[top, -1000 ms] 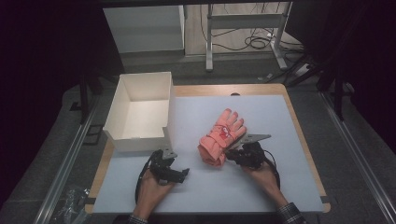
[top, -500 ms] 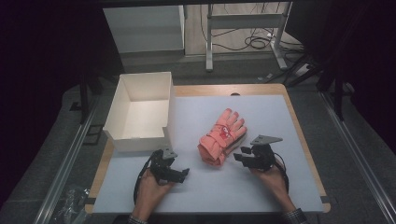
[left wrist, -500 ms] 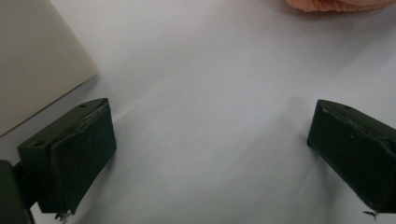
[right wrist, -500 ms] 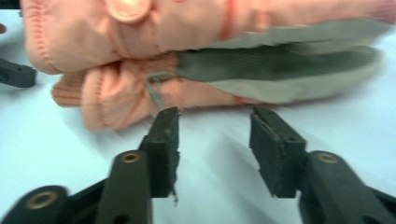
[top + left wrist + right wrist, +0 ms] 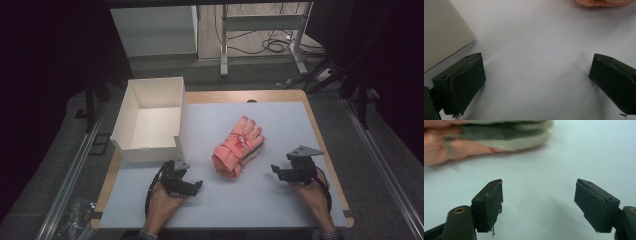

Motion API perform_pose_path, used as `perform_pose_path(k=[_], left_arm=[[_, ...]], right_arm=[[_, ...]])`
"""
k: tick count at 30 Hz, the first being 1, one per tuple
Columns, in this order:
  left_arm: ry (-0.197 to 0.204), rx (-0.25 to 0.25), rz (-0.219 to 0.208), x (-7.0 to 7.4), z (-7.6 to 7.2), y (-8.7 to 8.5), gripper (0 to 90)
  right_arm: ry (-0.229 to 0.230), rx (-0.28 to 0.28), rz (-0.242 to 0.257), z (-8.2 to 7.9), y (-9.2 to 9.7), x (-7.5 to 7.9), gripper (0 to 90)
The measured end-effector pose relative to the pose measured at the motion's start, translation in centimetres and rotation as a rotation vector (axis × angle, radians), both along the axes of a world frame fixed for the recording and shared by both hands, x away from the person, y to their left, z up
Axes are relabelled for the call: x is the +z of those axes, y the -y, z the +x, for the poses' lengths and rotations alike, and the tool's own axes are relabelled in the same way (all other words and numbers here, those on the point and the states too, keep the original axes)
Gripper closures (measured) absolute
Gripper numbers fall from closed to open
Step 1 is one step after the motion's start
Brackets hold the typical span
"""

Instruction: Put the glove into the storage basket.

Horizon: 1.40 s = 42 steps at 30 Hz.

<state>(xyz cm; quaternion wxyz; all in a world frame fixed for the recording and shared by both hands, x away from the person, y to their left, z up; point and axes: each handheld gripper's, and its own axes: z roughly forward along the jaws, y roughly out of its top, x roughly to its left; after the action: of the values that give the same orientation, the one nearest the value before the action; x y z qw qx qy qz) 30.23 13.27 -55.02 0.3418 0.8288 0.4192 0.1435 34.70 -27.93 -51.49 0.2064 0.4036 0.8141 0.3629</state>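
A pair of orange-pink gloves (image 5: 237, 146), one laid on the other, lies mid-table with its fingers pointing to the far right. In the right gripper view the gloves (image 5: 474, 137) are blurred at the top left. My right gripper (image 5: 276, 171) sits to their right, apart from them, pointing left. Its jaws (image 5: 539, 195) have just been opening and stand open over bare table. My left gripper (image 5: 196, 185) rests near the front edge, left of the gloves. It is open (image 5: 536, 72) with nothing between its jaws, and the gloves' edge (image 5: 604, 2) shows at the top.
An open white box (image 5: 150, 117) stands at the table's left, just beyond my left gripper, with its corner (image 5: 441, 32) close by. The white mat (image 5: 280, 125) covers the wooden table. Table legs and cables lie on the floor behind.
My right gripper has drawn back to the right, away from the gloves' near edge, and its jaws have spread apart. The gloves and my left gripper have stayed put.
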Motion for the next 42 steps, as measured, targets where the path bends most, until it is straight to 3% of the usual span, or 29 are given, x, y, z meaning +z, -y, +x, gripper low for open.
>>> perform_pose_path(k=[3,5,8,15,20,27,34,42], left_arm=[[0.005,-0.023,0.0,0.0,0.0,0.0,0.5],[-0.003,-0.055,-0.021,0.1,0.0,0.0,1.2],[-0.001,-0.07,-0.011,0.5,0.0,0.3,0.3],[-0.013,-0.089,-0.026,2.0,0.6,1.5,0.1],[-0.021,-0.118,-0.012,3.3,1.4,2.8,0.0],[-0.042,-0.147,-0.043,6.3,3.6,4.2,0.0],[-0.048,-0.184,-0.032,8.7,5.7,6.1,0.0],[-0.056,-0.217,-0.002,10.0,8.5,9.3,0.0]], right_arm=[[-0.014,-0.031,-0.012,0.3,0.8,-0.5,21.3],[-0.014,-0.042,-0.024,0.4,1.0,-0.9,20.6],[-0.033,-0.053,-0.034,0.7,1.1,-1.4,18.9],[-0.034,-0.065,-0.038,0.7,1.1,-1.5,16.3],[-0.032,-0.068,-0.039,0.6,1.1,-1.5,15.8],[-0.031,-0.068,-0.04,0.6,1.1,-1.5,15.7],[-0.031,-0.068,-0.04,0.6,1.1,-1.5,15.7],[-0.03,-0.067,-0.04,0.6,1.1,-1.5,15.8]])
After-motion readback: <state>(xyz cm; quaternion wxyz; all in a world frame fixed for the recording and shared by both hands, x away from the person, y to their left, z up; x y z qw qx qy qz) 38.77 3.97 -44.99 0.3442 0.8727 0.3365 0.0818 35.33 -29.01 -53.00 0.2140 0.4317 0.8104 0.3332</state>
